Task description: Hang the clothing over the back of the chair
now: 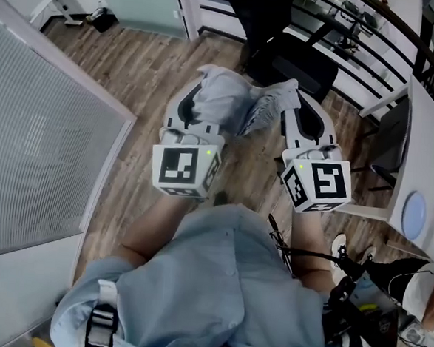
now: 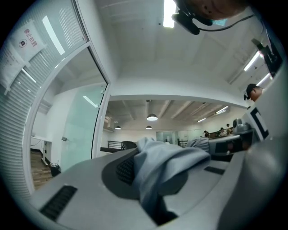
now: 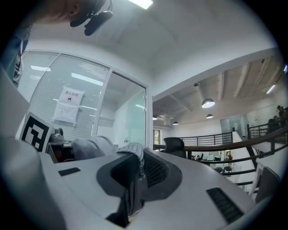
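Note:
A pale grey-blue garment is bunched between my two grippers and held up in front of me above the wood floor. My left gripper is shut on one part of it; in the left gripper view the cloth bulges out over the closed jaws. My right gripper is shut on another part, where a thin fold of cloth is pinched between its pads. A black office chair stands just beyond the garment and also shows ahead as the chair in the right gripper view.
A glass partition with blinds runs along the left. A white desk stands at the right and a black railing crosses behind the chair. Dark trouser legs show beyond the chair.

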The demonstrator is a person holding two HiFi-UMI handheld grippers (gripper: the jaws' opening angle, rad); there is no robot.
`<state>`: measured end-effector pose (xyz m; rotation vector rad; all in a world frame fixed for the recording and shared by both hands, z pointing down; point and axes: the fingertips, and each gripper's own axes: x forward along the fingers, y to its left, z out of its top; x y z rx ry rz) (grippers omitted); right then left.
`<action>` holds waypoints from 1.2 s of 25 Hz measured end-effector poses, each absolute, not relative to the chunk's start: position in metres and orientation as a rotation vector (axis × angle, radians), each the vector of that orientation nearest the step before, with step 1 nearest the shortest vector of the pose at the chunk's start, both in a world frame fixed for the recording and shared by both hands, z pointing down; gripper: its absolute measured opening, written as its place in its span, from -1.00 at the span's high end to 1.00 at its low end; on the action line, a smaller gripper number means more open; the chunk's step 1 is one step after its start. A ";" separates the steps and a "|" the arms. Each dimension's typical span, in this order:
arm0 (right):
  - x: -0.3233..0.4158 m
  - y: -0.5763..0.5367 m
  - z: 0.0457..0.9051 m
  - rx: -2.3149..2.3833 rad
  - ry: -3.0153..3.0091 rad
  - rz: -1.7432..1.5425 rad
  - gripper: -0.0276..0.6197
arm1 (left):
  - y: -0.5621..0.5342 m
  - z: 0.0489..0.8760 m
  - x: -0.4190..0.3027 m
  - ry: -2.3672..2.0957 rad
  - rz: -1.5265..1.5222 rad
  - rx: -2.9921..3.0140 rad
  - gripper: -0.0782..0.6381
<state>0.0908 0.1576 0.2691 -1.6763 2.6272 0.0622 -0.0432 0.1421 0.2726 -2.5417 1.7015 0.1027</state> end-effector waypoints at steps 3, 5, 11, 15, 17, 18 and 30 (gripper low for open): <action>0.082 0.134 0.268 -1.684 2.620 0.072 0.82 | 0.118 0.274 -0.052 1.693 0.106 -2.550 0.67; 0.080 0.120 0.271 -1.690 2.619 0.074 0.82 | 0.103 0.278 -0.054 1.689 0.105 -2.562 0.67; 0.086 0.066 0.286 -1.700 2.627 0.050 0.82 | 0.050 0.298 -0.047 1.695 0.076 -2.588 0.67; 0.091 0.020 0.294 -1.684 2.642 0.035 0.82 | 0.005 0.307 -0.041 1.712 0.048 -2.585 0.67; 0.093 -0.006 0.296 -1.679 2.644 0.025 0.82 | -0.020 0.306 -0.038 1.716 0.043 -2.577 0.67; 0.094 -0.018 0.295 -1.672 2.648 0.020 0.82 | -0.031 0.306 -0.037 1.718 0.040 -2.572 0.67; 0.096 -0.151 0.276 -1.552 2.707 0.067 0.82 | -0.161 0.280 -0.028 1.772 0.072 -2.496 0.67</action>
